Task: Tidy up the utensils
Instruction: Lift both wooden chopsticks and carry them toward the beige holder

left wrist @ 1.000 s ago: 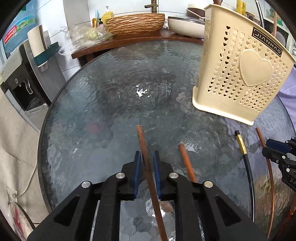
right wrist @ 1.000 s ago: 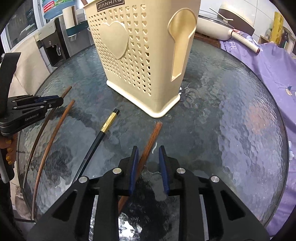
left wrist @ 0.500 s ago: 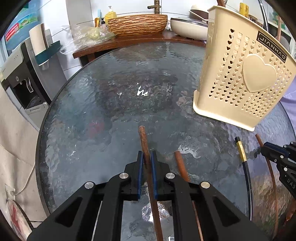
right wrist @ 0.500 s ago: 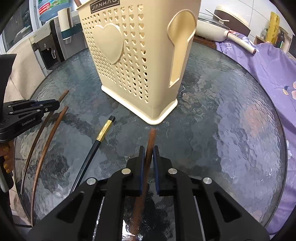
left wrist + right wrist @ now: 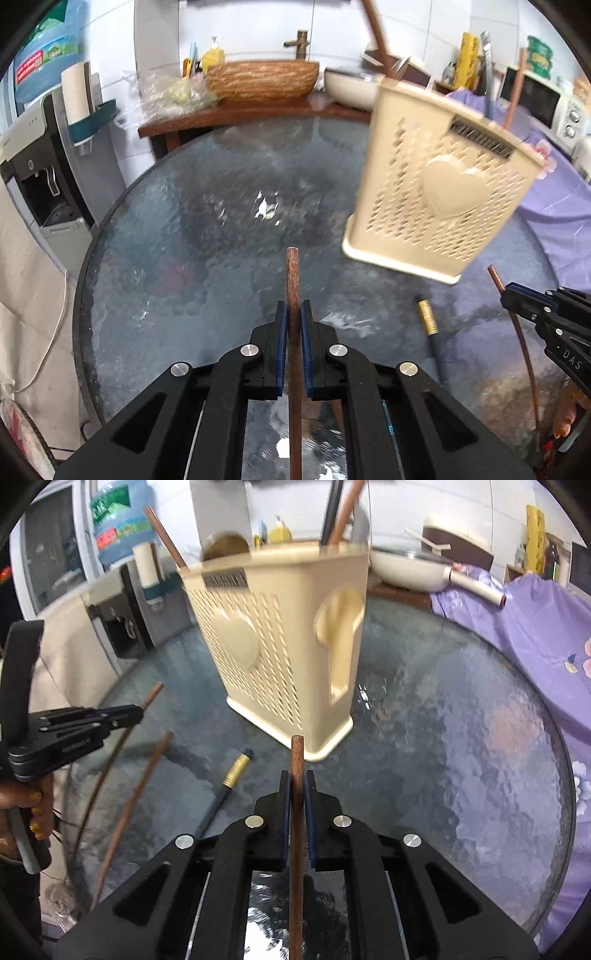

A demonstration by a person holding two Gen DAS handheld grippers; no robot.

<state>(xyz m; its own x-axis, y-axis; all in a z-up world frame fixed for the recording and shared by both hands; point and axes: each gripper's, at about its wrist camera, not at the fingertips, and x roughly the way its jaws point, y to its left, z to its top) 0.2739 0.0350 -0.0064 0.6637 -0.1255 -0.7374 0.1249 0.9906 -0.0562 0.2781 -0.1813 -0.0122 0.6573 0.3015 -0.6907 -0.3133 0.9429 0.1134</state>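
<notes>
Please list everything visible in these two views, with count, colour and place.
Table: one, dark textured glass, round, under everything.
Utensil holder: one, cream, perforated, on the table.
Stored chopsticks: at least three, brown and black, standing in the holder.
Loose chopstick: one, brown, lying on the table.
Black chopstick: one, gold-banded, lying on the table.
Left-held chopstick: one, brown.
Right-held chopstick: one, brown.
Pan: one, cream, behind the table.
Cloth: one, purple, beside the table.
Left tongs: black, blue pads, shut on its chopstick.
Right tongs: likewise.
Hand: one, holding the left tongs.
</notes>
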